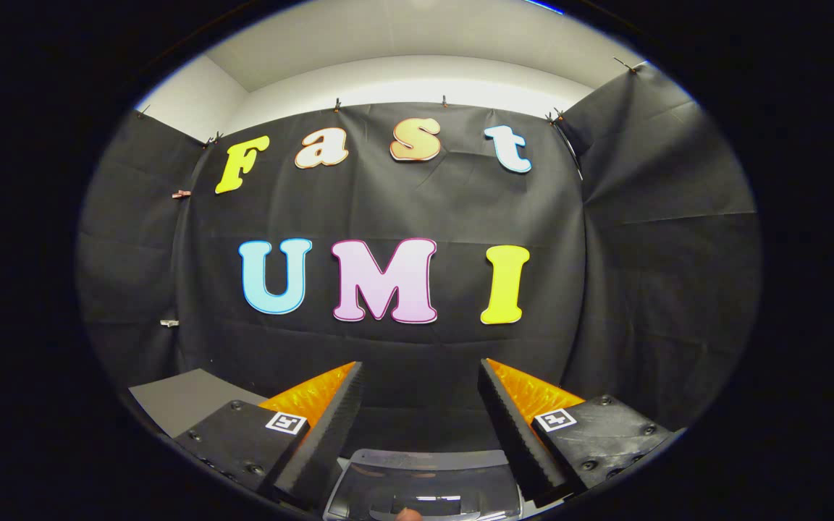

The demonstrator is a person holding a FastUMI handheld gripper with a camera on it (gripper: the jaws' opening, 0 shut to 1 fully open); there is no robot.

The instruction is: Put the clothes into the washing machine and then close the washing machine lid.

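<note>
The gripper (420, 405) is wide open and holds nothing. The washing machine (424, 485) sits low between the two fingers, close to them. Its clear lid (417, 492) lies flat on top. A grey board (185, 401) lies left of the washing machine.

A grey tabletop (185, 405) is being seen beyond the left finger, against the black cloth wall (417, 362). Whether anything is resting on it cannot be told.
</note>
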